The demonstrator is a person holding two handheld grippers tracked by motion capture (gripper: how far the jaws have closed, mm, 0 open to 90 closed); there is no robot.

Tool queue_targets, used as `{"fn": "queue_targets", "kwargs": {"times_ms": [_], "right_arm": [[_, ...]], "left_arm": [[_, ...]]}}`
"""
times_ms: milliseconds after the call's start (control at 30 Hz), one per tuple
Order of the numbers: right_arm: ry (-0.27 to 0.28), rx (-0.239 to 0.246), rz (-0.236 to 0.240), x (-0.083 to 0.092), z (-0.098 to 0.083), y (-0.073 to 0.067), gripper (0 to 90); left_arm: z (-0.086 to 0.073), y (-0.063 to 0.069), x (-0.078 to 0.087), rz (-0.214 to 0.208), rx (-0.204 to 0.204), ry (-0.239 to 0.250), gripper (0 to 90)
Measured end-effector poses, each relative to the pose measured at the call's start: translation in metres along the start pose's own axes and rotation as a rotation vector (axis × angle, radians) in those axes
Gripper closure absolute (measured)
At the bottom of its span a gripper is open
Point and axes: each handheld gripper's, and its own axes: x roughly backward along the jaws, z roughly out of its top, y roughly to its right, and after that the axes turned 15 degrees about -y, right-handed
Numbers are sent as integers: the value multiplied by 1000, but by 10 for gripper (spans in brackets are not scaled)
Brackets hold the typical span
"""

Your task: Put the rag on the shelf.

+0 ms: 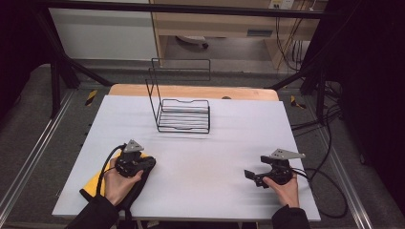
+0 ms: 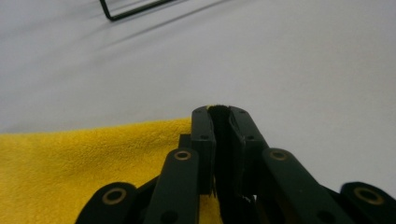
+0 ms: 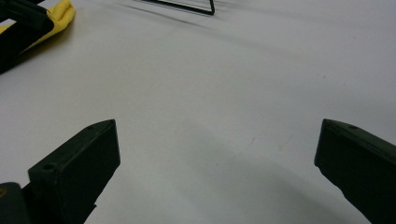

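Note:
A yellow cloth [image 1: 90,185] lies on the white table [image 1: 205,157] at the near left, mostly under the person's left hand. My left gripper [image 1: 147,165] rests on its right edge. In the left gripper view the jaws [image 2: 220,112] stand pressed together with a sliver of the yellow cloth [image 2: 70,163] pinched at their tips. My right gripper [image 1: 250,176] sits low at the near right, pointing left. Its jaws [image 3: 217,144] are wide apart with only bare table between them. The right gripper view also shows the yellow cloth [image 3: 63,14] and the left gripper [image 3: 18,28] at its top left.
A black wire rack [image 1: 184,115] with a tall back frame stands at the far middle of the table; its base wire shows as the rack [image 2: 130,9] and the rack [image 3: 187,5] in the gripper views. Black cables [image 1: 329,186] trail off the table's right edge.

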Motion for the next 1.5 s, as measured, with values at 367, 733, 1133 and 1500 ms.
{"fn": "queue_targets", "kwargs": {"times_ms": [367, 733, 1133, 1500], "right_arm": [[-1, -3, 1, 0, 0, 0, 6], [-5, 4, -1, -1, 1, -2, 7], [-7, 6, -4, -3, 2, -5, 8], [-27, 3, -10, -9, 6, -11, 8]], "left_arm": [[26, 32, -5, -65, -24, 33, 812], [52, 61, -43, -91, -76, 1, 805], [47, 47, -30, -123, -145, 19, 557], [8, -12, 17, -46, -121, -22, 348]]}}
